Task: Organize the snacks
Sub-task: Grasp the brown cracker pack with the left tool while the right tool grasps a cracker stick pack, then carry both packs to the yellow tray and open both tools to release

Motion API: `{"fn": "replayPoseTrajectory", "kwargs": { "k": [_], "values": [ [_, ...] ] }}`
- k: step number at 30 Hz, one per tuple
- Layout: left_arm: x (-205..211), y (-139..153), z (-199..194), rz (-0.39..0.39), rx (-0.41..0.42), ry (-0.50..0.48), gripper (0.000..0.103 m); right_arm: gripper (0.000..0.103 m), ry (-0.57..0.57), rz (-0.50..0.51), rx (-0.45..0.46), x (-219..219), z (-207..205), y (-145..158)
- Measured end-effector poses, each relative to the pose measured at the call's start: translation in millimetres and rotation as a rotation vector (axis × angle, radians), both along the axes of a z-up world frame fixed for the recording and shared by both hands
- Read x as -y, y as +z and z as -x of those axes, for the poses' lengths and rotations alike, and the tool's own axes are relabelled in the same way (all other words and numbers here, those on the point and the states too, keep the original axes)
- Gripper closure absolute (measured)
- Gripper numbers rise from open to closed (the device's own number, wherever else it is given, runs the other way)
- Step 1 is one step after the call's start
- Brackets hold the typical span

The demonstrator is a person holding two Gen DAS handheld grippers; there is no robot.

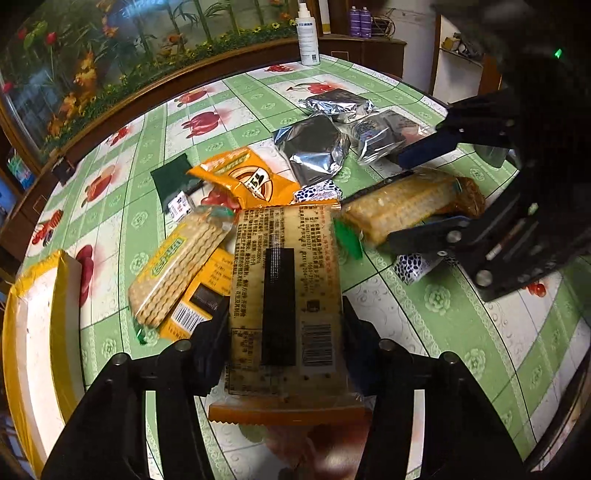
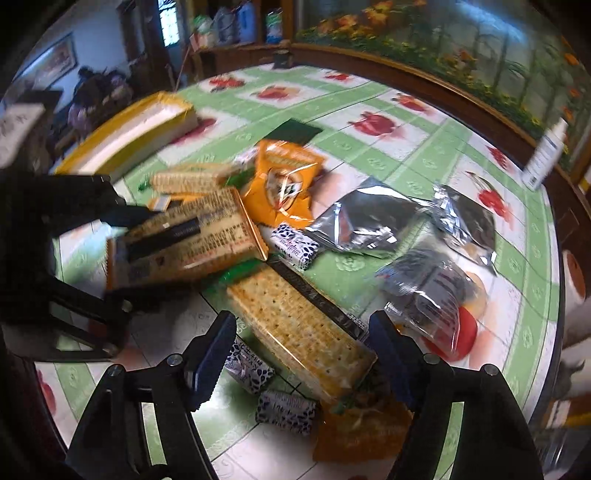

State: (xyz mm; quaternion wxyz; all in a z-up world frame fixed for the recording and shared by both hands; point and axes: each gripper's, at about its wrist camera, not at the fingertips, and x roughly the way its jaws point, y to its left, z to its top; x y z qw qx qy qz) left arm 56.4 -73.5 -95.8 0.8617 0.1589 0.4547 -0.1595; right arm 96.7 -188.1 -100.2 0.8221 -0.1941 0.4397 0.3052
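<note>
My left gripper (image 1: 286, 332) is shut on a cracker pack with printed text and a barcode (image 1: 284, 295), held above the table; it also shows in the right wrist view (image 2: 192, 240). My right gripper (image 2: 299, 354) is open, its fingers either side of a second cracker pack (image 2: 299, 325) lying on the table; the same pack (image 1: 406, 206) and the right gripper (image 1: 413, 192) show in the left wrist view. A third cracker pack (image 1: 181, 266) lies left, on an orange box. An orange snack bag (image 1: 247, 177) and silver foil packs (image 1: 317, 147) lie behind.
A yellow-edged white box (image 1: 40, 314) stands at the table's left edge. Small blue-and-white candies (image 2: 284, 410) lie under the right gripper. A white spray bottle (image 1: 307, 33) stands at the far edge. A dark green cloth (image 1: 171, 177) lies on the green tablecloth (image 1: 461, 332).
</note>
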Motion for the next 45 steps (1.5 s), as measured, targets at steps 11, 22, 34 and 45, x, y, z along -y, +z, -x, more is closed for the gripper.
{"fn": "replayPoseTrajectory", "kwargs": {
  "k": [11,22,34,45],
  "values": [
    [-51.4,5.0,12.0,0.125,-0.030,0.089,0.052,0.064,0.041,0.018,-0.093,-13.6,-16.1,-15.3],
    [-84.5,13.3,37.6,0.205,-0.008,0.174,0.051,0.083,-0.032,-0.132,-0.038,-13.1,22.4,11.4],
    [-144.8,39.5,77.7,0.261,0.081,0.333,0.051,0.083,0.021,-0.260,0.000,-67.0,78.1,36.3],
    [-218.8,44.2,98.3,0.286,0.133,0.492,0.051,0.083,0.098,-0.335,-0.031,-139.9,95.2,37.2]
  ]
}}
